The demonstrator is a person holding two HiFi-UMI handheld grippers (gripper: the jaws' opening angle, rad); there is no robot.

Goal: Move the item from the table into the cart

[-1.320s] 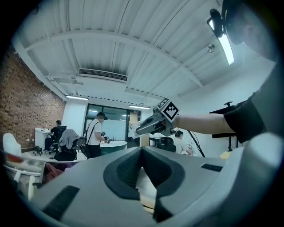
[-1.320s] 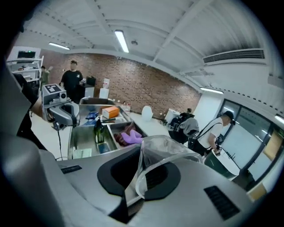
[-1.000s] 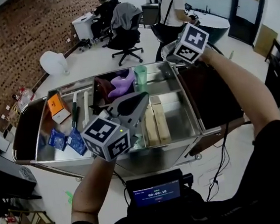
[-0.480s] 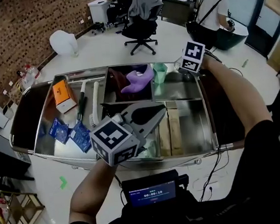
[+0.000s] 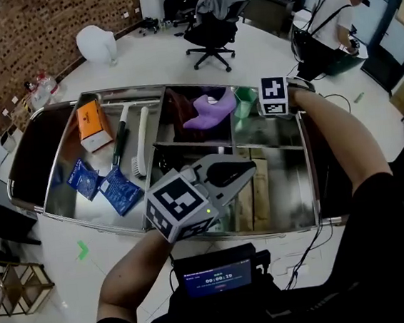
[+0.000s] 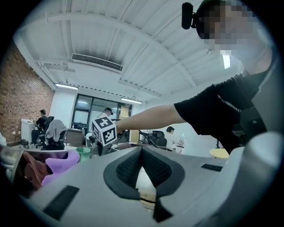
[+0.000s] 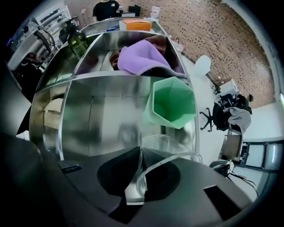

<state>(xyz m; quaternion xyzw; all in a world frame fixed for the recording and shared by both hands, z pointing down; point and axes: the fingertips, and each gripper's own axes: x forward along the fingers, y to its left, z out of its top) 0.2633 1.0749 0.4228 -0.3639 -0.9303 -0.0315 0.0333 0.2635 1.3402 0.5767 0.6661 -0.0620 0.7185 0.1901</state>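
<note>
The right gripper (image 7: 138, 176) points steeply down into the cart (image 5: 296, 204), and its fingers are clenched on the rim of a clear cup (image 7: 165, 148). The cup hangs over the bare compartment floor, at 12 o'clock from the fingers, and I think its long axis runs along them. A green cup (image 7: 172, 101) stands just beside it, at 1 o'clock. The left gripper (image 6: 142, 168) is closed on nothing and is farther away.

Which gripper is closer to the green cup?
Right. The right gripper, holding a clear cup, hangs right beside the green cup; the left gripper is well away, over the cart's near side.
</note>
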